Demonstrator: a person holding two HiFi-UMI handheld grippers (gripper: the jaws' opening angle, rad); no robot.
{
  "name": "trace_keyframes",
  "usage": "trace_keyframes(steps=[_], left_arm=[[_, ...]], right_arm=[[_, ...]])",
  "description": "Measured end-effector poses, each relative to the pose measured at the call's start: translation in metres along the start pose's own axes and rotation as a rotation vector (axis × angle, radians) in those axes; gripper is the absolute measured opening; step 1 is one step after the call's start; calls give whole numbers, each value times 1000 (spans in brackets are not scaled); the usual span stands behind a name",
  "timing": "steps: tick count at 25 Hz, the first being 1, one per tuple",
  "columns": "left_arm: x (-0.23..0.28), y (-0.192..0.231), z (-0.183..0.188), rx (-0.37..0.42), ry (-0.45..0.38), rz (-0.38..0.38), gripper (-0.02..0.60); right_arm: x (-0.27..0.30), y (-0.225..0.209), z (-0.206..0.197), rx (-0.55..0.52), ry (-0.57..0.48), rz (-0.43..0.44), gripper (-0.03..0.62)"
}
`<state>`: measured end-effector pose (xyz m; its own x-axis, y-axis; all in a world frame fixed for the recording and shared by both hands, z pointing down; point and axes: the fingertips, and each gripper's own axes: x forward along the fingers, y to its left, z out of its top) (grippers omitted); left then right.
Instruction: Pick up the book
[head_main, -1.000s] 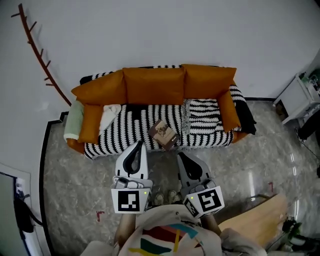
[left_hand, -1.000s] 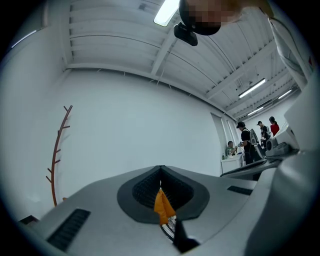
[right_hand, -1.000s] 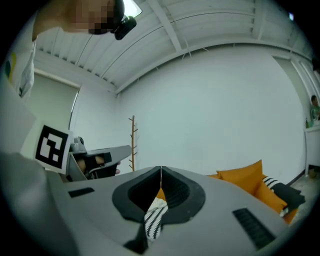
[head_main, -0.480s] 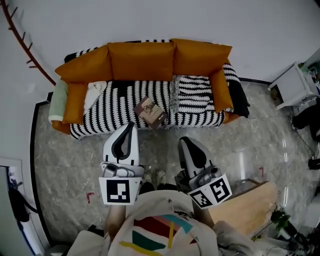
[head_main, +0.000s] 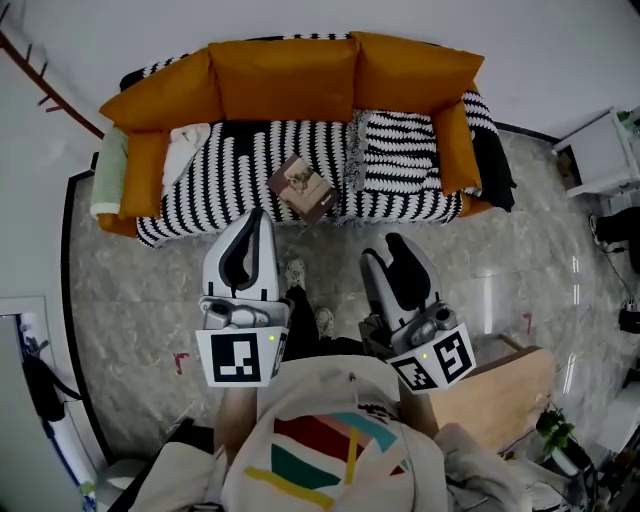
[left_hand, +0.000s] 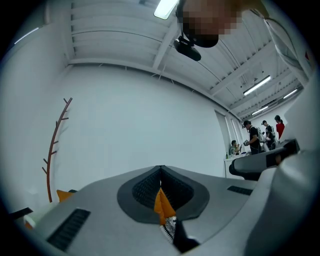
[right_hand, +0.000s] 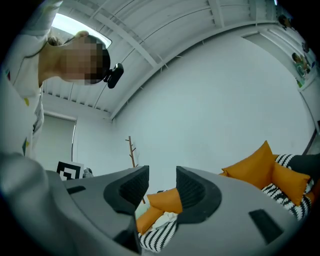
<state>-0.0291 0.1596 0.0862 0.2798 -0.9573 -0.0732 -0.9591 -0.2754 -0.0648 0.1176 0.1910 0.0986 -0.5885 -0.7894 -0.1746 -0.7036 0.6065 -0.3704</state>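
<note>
Book (head_main: 303, 186) on sofa (head_main: 230, 195) — ahead of left gripper (head_main: 256, 220), closed, empty; right gripper (head_main: 392, 258) opening, empty.

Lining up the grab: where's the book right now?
Head view: the book lies at the front edge of the striped sofa, near its middle, just beyond the left claw.

Looks like a living-room set staged in a lab hall: orange-cushioned sofa (head_main: 283, 78) under a black-and-white striped throw (head_main: 250, 165), grey marble-patterned floor (head_main: 140, 290), brown branch-shaped coat stand (left_hand: 54, 145), ribbed industrial ceiling (left_hand: 115, 45) with strip lights (left_hand: 166, 7), people (left_hand: 252, 137) standing beyond the white partition wall (left_hand: 140, 125).
</note>
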Motion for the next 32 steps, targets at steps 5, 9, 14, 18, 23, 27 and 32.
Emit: trace_keyframes(steps=[5, 9, 14, 18, 23, 27, 32], left_arm=[[45, 31, -2, 14, -9, 22, 8], [72, 69, -10, 24, -6, 23, 8], [116, 116, -27, 1, -13, 25, 8], [148, 134, -65, -32, -1, 20, 8], [185, 125, -151, -51, 68, -30, 8], [228, 108, -242, -18, 67, -81, 8], [248, 88, -327, -28, 132, -124, 8]], right_arm=[[54, -27, -3, 22, 19, 9, 172], [108, -42, 2, 26, -18, 9, 170], [161, -62, -15, 53, 31, -5, 170], [185, -87, -51, 153, 78, -38, 170], [183, -140, -135, 192, 175, -130, 170], [183, -202, -220, 317, 143, -142, 170], [158, -250, -323, 446, 242, -251, 185]])
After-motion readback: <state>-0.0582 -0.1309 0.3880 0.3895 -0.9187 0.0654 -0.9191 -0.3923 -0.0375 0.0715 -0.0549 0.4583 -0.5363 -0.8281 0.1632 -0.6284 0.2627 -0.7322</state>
